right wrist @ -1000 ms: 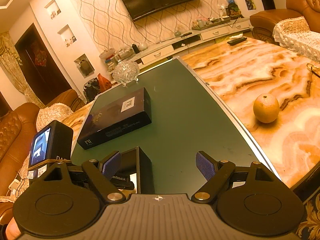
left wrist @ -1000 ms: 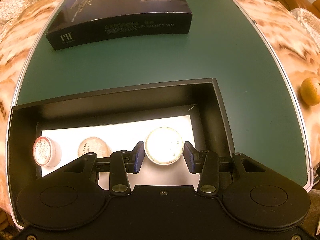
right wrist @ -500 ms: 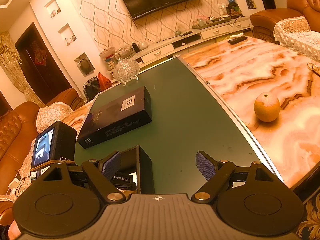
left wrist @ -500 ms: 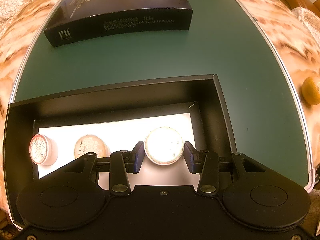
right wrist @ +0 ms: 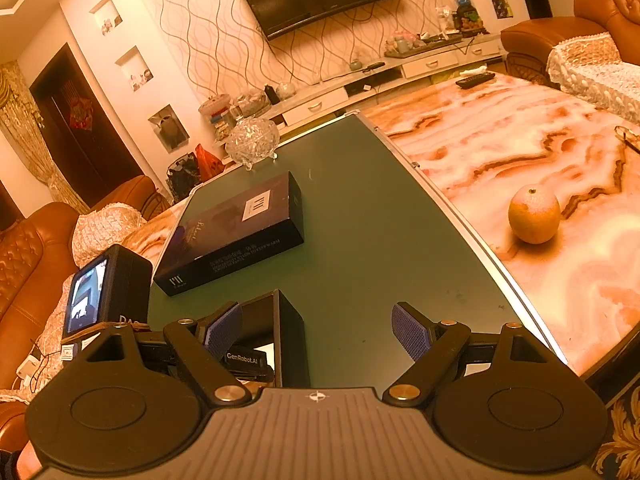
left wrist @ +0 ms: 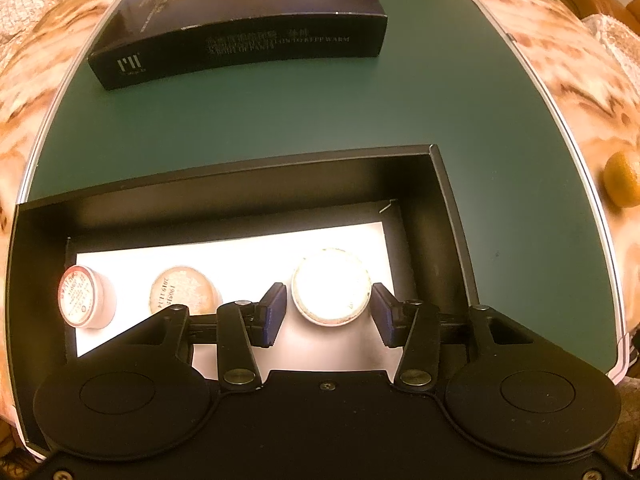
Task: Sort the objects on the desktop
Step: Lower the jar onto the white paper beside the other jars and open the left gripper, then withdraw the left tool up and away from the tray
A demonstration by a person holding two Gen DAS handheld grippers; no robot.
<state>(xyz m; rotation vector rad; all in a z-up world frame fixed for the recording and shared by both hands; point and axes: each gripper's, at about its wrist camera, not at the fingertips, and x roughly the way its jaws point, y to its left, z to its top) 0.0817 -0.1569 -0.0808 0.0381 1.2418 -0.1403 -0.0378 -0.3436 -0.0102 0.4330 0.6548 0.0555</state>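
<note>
An open black box with a white liner sits on the green mat. In it lie a red-rimmed jar, a tan-lidded jar and a white round jar. My left gripper is open inside the box, its pads on either side of the white jar with small gaps. My right gripper is open and empty above the mat, right of the box's corner.
A closed dark box lies on the far part of the mat, also in the right wrist view. An orange sits on the marble table to the right. A glass bowl stands at the mat's far end.
My left gripper's jaws have opened slightly wider around the white jar and the view has shifted a little forward. The right gripper has barely moved.
</note>
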